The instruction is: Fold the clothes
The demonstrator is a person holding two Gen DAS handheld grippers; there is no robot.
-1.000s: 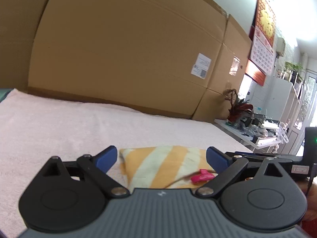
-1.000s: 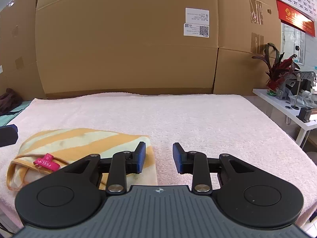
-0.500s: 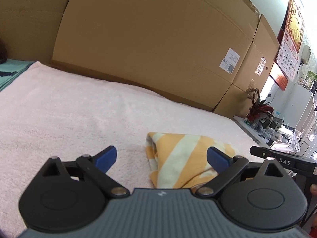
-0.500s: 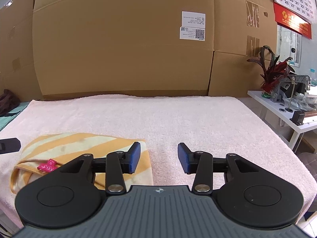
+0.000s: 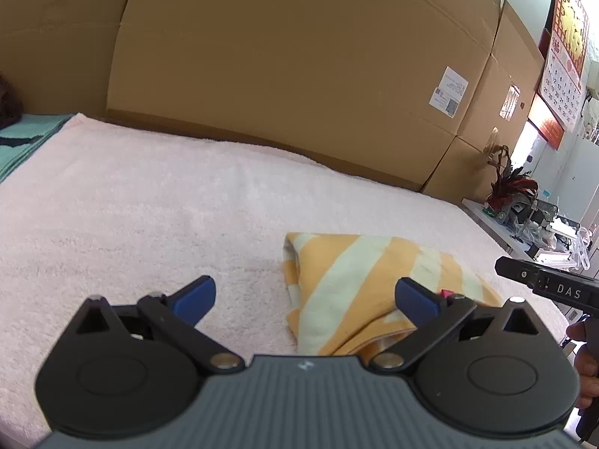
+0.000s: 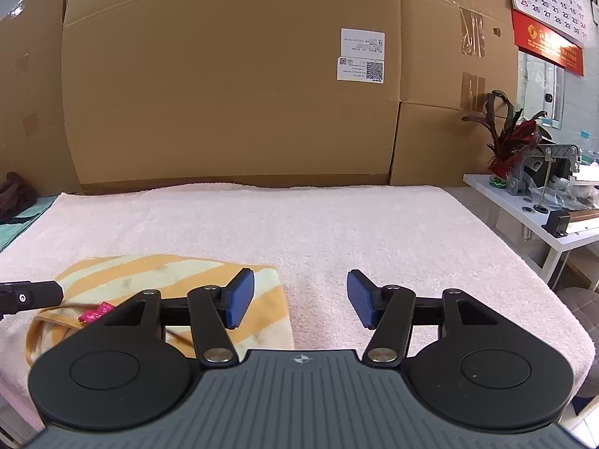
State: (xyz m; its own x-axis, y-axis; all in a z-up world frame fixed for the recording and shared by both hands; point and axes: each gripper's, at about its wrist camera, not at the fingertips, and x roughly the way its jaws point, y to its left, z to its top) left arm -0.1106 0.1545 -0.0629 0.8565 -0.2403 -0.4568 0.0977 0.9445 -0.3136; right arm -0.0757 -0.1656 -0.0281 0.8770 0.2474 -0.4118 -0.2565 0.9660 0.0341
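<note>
A folded orange-and-cream striped garment (image 5: 367, 280) (image 6: 157, 280) with a pink tag (image 6: 93, 313) lies on the pink towel (image 5: 149, 202) (image 6: 355, 224) near its front edge. My left gripper (image 5: 307, 295) hovers open just short of the garment, which sits ahead and to the right between its blue pads. My right gripper (image 6: 299, 295) is beside the garment's right edge with its jaws opening and only towel between them. Its left fingertip (image 6: 239, 295) overlaps the garment's corner in the picture; contact cannot be told. The right gripper's side shows at the left wrist view's right edge, held by a hand (image 5: 584, 359).
Large cardboard boxes (image 6: 232, 86) wall off the back of the towel. A white side table (image 6: 524, 213) with a red-leaved plant (image 6: 513, 138) and tools stands to the right. A teal cloth (image 5: 26, 134) and a dark item lie off the towel's left end.
The right gripper's jaws have widened. The left gripper has swung its view leftward, so the garment now sits right of centre and more bare towel shows.
</note>
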